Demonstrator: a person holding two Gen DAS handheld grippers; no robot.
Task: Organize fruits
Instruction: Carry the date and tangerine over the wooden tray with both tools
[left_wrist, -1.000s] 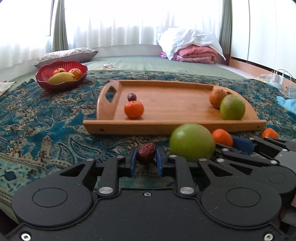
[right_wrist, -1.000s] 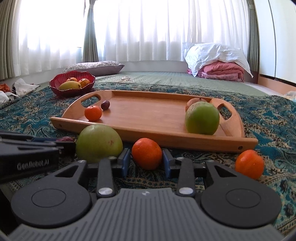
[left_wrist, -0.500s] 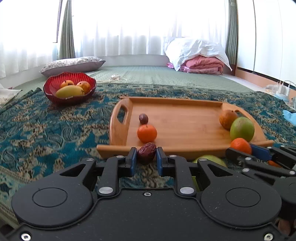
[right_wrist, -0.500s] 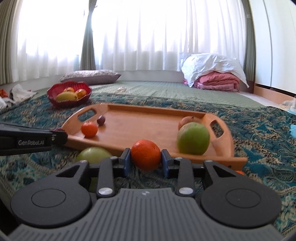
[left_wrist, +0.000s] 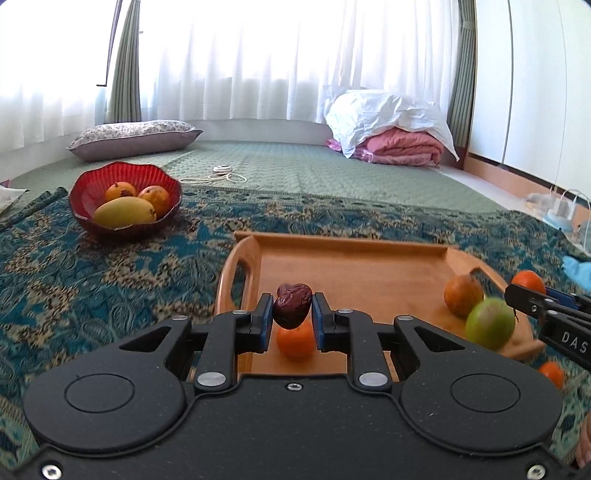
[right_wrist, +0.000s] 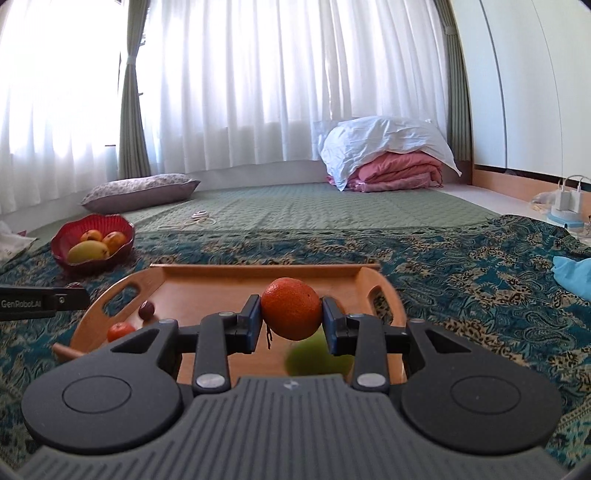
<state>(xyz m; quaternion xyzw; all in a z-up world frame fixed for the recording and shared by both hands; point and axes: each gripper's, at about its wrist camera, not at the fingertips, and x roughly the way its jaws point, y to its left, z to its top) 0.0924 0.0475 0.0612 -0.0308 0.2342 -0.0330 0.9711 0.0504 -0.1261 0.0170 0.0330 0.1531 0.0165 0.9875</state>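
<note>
The left gripper (left_wrist: 292, 317) is pinching a wrinkled dark red date (left_wrist: 291, 305) between its blue pads, held above the near end of the wooden handled tray (left_wrist: 332, 254). The right gripper (right_wrist: 291, 320) is clamping a round orange tangerine (right_wrist: 291, 308) over the same tray. Only the left wrist view is showing a brownish-orange fruit (left_wrist: 462, 298) touching a green apple (left_wrist: 489, 323) at the tray's right end, plus a small orange fruit (left_wrist: 552, 373) lying on the teal paisley cloth (left_wrist: 110, 280). Only the right wrist view is showing a small dark date (right_wrist: 146, 309) lying in the tray. The red scalloped bowl (left_wrist: 92, 192) of yellow-orange fruit is sitting well apart. "GenRoboLAI" and "DAS" are reading on the gripper sides.
</note>
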